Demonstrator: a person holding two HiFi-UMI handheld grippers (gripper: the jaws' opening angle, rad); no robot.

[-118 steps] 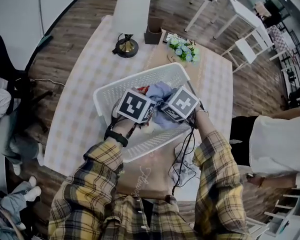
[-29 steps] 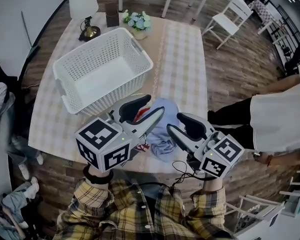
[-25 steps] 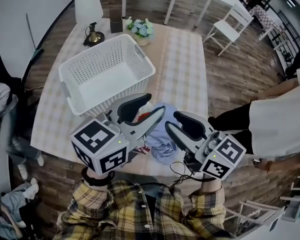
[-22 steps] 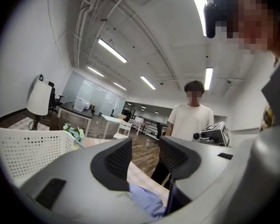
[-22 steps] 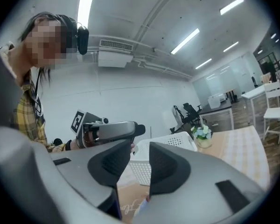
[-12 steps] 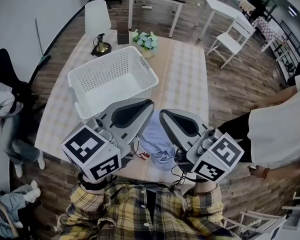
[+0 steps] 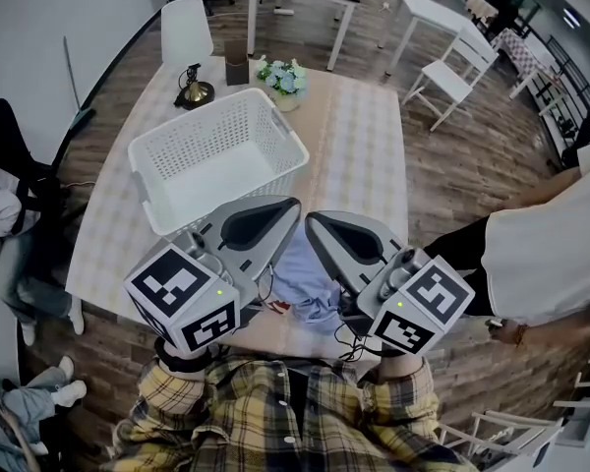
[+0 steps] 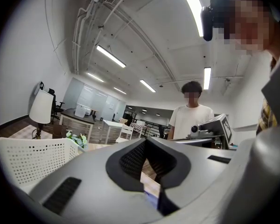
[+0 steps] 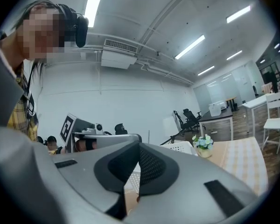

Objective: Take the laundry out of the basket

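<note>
You are holding both grippers level above the near edge of the table [image 7: 359,136], tips pointing away from you toward the basket [image 7: 285,150], and neither one is carrying anything. The left gripper [image 7: 293,205] has just been closing its jaws with nothing between them, and its own view is showing the dark pads meeting on empty air. The right gripper [image 7: 312,221] is likewise showing its jaws pressed together and empty. The laundry [image 7: 300,273], a crumpled blue piece with a bit of red at its side, is lying on the table outside the basket. It sits directly beneath the gap between your two grippers, below the jaws and not ahead of them. Its longer side is running roughly from the basket toward you, and neither hand looks clearly nearer to it. The basket is showing only its white bottom in the head view, so the emptying is looking finished. Any further reach for the cloth would be going downward, not forward.
</note>
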